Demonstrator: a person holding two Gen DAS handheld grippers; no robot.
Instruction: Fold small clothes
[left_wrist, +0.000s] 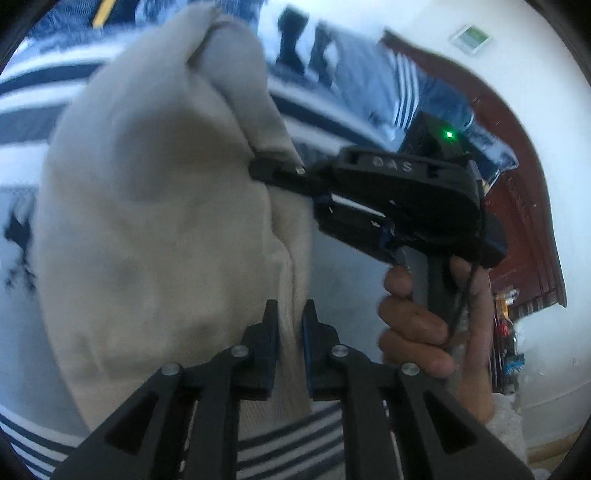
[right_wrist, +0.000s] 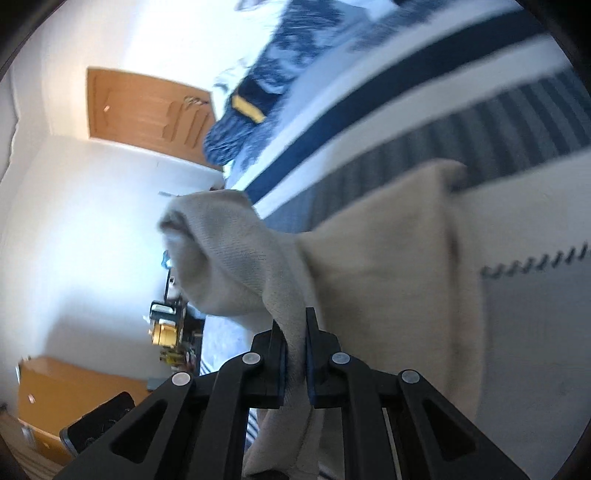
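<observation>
A beige knitted garment (left_wrist: 155, 206) hangs in the air over a striped bed. My left gripper (left_wrist: 291, 317) is shut on one edge of it, the cloth pinched between the pads at the bottom of the left wrist view. In the same view my right gripper (left_wrist: 275, 168) comes in from the right, held by a hand (left_wrist: 417, 321), and is clamped on another edge higher up. The right wrist view shows the beige garment (right_wrist: 388, 273) bunched and draped ahead, with my right gripper (right_wrist: 295, 325) shut on a fold of it.
Below lies a bed cover (left_wrist: 325, 118) with navy, white and grey stripes. A dark blue patterned garment (right_wrist: 258, 99) with a yellow patch lies further up the bed. A dark wooden headboard (left_wrist: 524, 206), white walls and a wooden door (right_wrist: 147, 110) surround the bed.
</observation>
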